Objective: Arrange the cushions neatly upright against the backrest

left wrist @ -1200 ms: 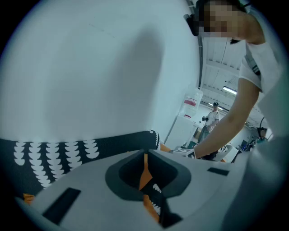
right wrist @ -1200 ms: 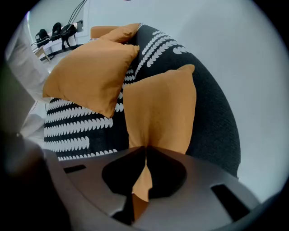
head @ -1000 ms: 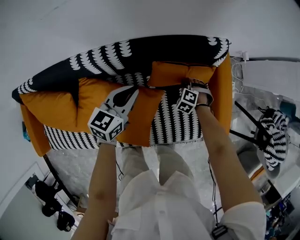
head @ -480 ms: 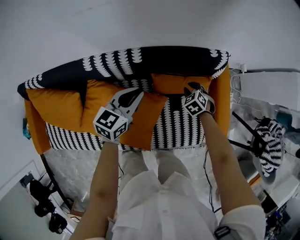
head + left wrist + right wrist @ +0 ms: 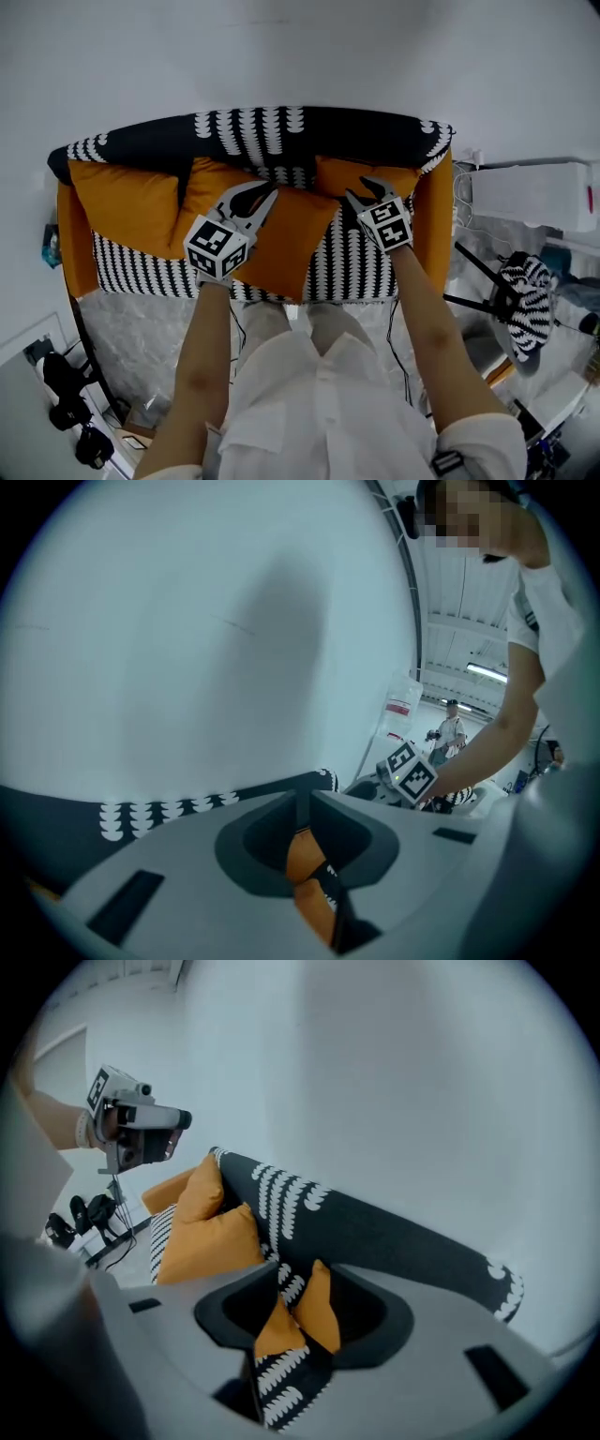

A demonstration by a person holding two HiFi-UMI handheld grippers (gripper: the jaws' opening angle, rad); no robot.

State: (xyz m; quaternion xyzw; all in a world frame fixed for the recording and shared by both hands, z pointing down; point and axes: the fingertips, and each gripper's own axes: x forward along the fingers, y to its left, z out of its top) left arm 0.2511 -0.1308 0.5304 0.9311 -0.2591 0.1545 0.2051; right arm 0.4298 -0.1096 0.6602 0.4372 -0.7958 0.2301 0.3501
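Lately opening: left tongs (image 5: pixel 302 803) seemingly pinching cushion (image 5: pixel 291 239), right tongs (image 5: pixel 304 1267) wide

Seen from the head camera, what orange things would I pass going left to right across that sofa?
left armrest → left cushion → middle cushion → small right cushion → right armrest

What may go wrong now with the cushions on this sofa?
1. The left gripper has just opened a little, with fabric of the middle cushion pinched between its jaws. This cushion sits tilted over the seat and may drop if the hold loosens further.
2. The right gripper has just opened, and a corner of the right cushion lies loose between its jaws. Unsupported, that cushion may tip forward off the backrest.
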